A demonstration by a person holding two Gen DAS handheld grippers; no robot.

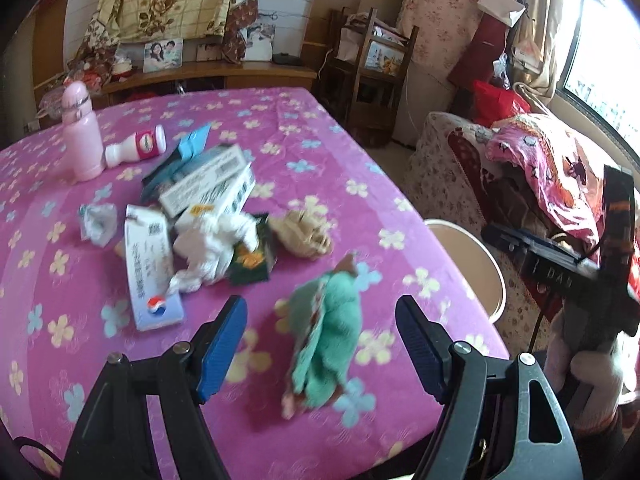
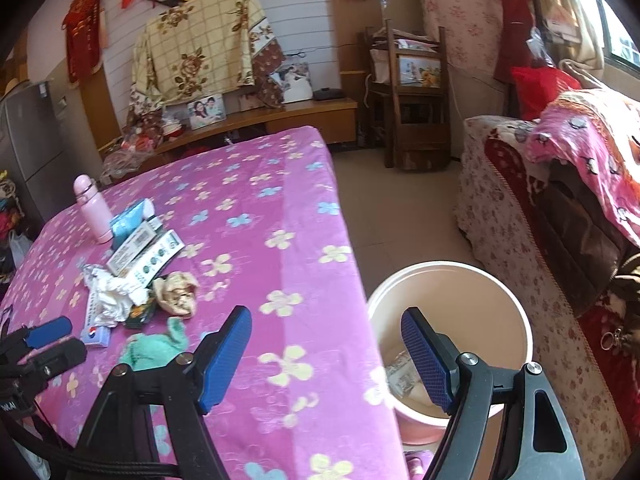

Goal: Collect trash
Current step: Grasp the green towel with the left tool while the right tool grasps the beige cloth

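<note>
We hold both grippers with jaws spread, empty: left gripper [image 1: 320, 344] over the green crumpled cloth [image 1: 324, 340], right gripper [image 2: 326, 356] between tablecloth [image 2: 280, 200] and bucket [image 2: 516, 312].

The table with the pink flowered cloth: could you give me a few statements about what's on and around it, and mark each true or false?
1. A pink bottle stands upright on the table. True.
2. The left gripper is clamped on the green cloth. False: its jaws are open, holding nothing.
3. The bucket beside the table is empty. False: some trash already lies inside.
4. The right gripper holds nothing. True.
5. The small white bottle lies on its side. True.
</note>
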